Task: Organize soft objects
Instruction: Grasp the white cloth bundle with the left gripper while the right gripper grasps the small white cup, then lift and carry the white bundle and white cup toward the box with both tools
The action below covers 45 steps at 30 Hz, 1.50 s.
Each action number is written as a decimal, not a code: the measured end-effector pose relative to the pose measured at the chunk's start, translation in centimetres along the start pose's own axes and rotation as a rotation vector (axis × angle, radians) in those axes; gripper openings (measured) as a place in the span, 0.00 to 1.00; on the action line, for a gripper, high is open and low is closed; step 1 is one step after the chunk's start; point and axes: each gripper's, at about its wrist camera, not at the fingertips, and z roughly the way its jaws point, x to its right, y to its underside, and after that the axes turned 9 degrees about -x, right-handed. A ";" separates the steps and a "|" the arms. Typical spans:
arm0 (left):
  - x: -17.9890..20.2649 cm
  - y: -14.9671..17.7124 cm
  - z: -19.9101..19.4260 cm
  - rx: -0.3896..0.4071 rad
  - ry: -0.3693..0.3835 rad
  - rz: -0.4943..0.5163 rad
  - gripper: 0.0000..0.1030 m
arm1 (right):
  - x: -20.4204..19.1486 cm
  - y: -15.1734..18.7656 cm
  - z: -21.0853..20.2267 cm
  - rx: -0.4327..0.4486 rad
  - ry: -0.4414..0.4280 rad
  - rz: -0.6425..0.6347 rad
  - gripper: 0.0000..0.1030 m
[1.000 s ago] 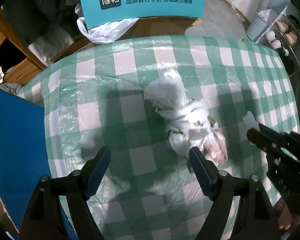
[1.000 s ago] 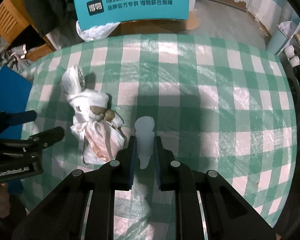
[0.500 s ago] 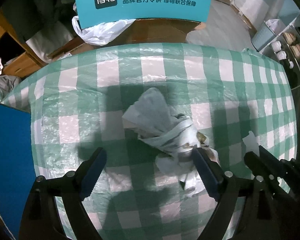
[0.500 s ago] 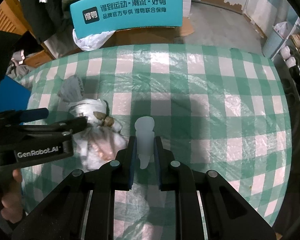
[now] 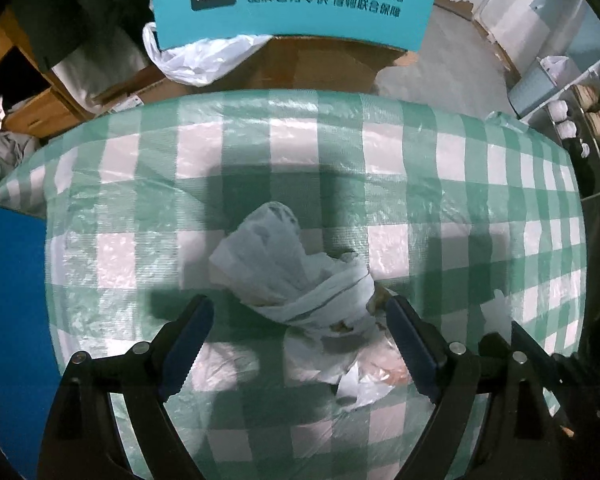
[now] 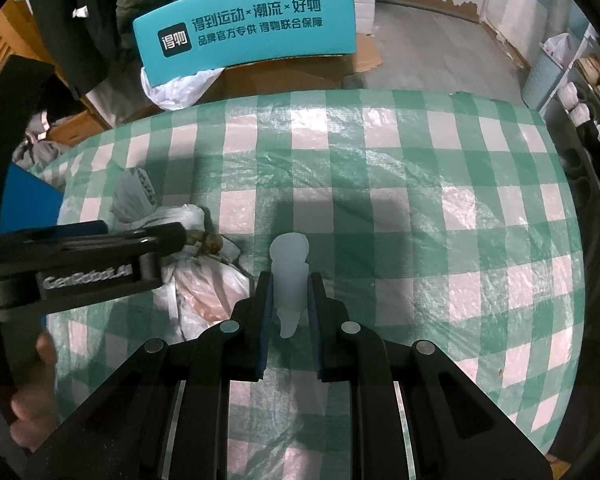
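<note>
A bundle of crumpled white plastic bags (image 5: 284, 264) lies on the green-and-white checked tablecloth (image 5: 420, 184). My left gripper (image 5: 298, 312) points straight down over it, jaws wide open. The bundle sits between the fingers, nearer the right one, and the pads do not press on it. In the right wrist view the bundle (image 6: 204, 284) lies at the left, with the left gripper (image 6: 140, 232) across its top. My right gripper (image 6: 290, 280) is shut on a small white plastic piece (image 6: 288, 252) that sticks up past its tips. The right gripper (image 5: 502, 332) stands just right of the bundle.
A teal box with printed text (image 5: 292, 0) stands beyond the table's far edge, a white plastic bag (image 5: 204, 60) beneath it. A blue board (image 5: 8, 300) borders the table on the left. A shelf with shoes (image 6: 596, 92) is far right. A hand (image 6: 32, 400) holds the left gripper.
My left gripper has shifted over the bundle, which now lies between its fingers instead of off to the right, and its jaws stand a little wider. The right gripper keeps still on the white piece.
</note>
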 end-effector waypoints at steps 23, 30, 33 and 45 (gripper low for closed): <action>-0.4 0.8 0.2 0.048 0.005 0.078 0.60 | -0.7 0.3 -0.4 0.000 -0.009 -0.006 0.15; -0.2 2.0 -1.8 0.099 -0.063 0.155 0.59 | -1.2 0.6 -1.0 0.008 -0.010 -0.017 0.15; -0.2 2.8 -2.6 0.120 -0.095 0.183 0.59 | -1.5 0.7 -1.5 0.016 -0.011 -0.025 0.15; -2.1 6.3 -5.9 0.196 -0.179 0.252 0.59 | -3.1 1.5 -4.0 0.049 -0.009 -0.065 0.15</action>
